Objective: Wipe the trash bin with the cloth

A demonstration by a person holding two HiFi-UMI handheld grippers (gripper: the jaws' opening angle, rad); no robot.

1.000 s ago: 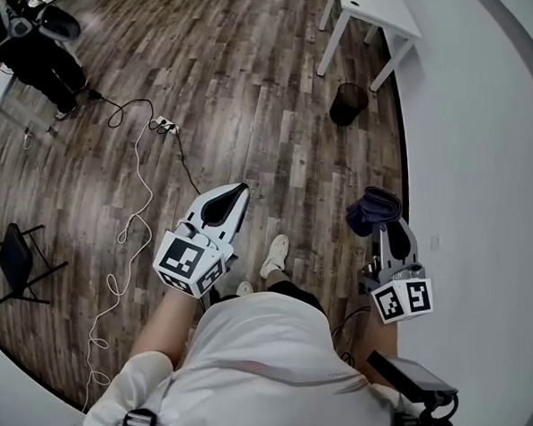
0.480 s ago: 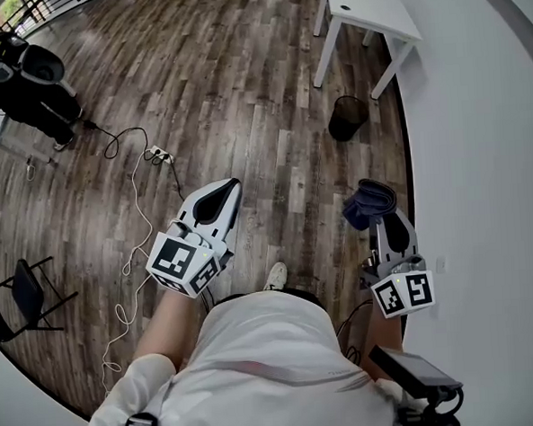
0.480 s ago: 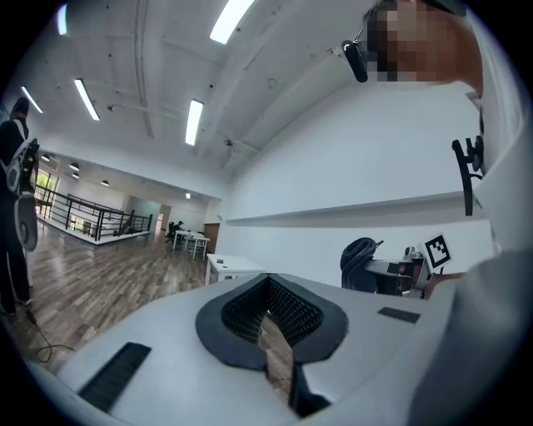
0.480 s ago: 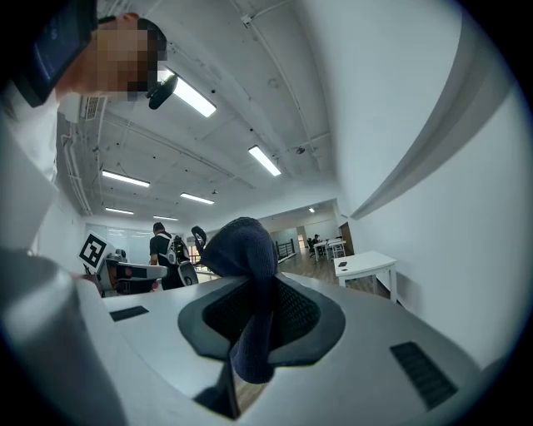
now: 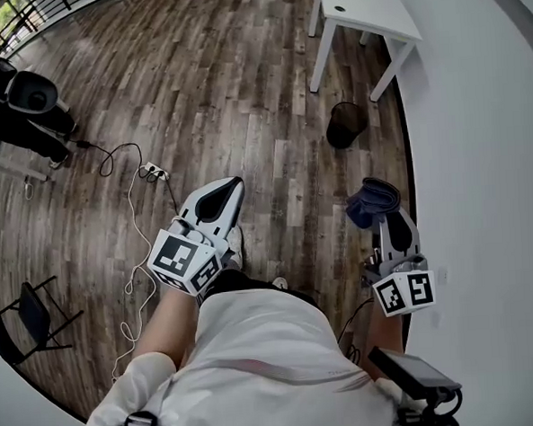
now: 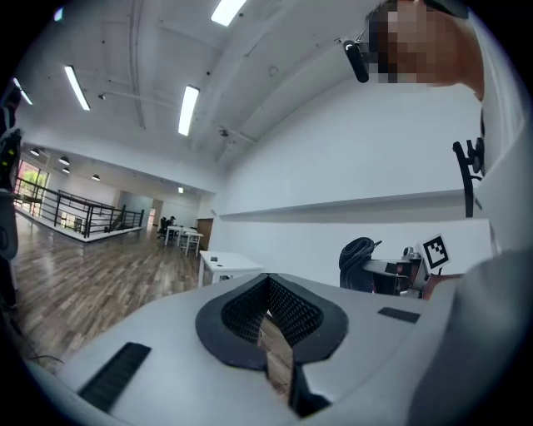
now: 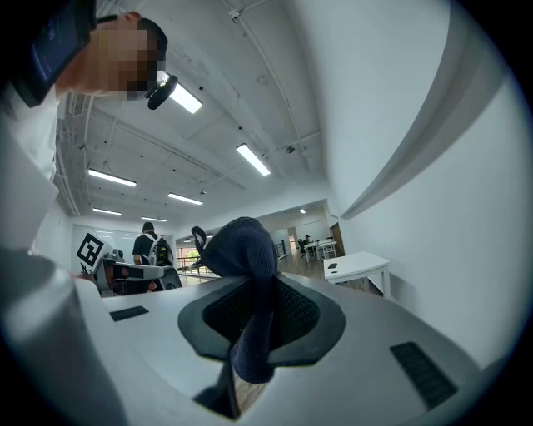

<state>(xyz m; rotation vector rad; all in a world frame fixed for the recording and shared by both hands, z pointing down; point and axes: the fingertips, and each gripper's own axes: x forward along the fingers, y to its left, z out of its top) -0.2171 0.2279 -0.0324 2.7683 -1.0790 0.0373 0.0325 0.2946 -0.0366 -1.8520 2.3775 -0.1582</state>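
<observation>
A small black mesh trash bin (image 5: 346, 123) stands on the wood floor under a white table (image 5: 365, 8), well ahead of both grippers. My right gripper (image 5: 386, 216) is shut on a dark blue cloth (image 5: 370, 202), which bunches above its jaws; in the right gripper view the cloth (image 7: 243, 274) hangs down between the closed jaws. My left gripper (image 5: 219, 201) is held at the left of my body, its jaws shut with nothing between them. In the left gripper view the left gripper (image 6: 271, 320) points towards the white table (image 6: 226, 266) and the right gripper with its cloth (image 6: 356, 254) shows beside it.
A white wall (image 5: 479, 150) runs along my right. A white cable (image 5: 136, 215) and a power strip (image 5: 151, 173) lie on the floor at the left, near a black chair (image 5: 25, 312). Another person (image 5: 13, 110) stands at the far left.
I have walked forward over the wood floor; the bin and table sit slightly nearer. Both grippers keep their pose, the cloth still held in the right one.
</observation>
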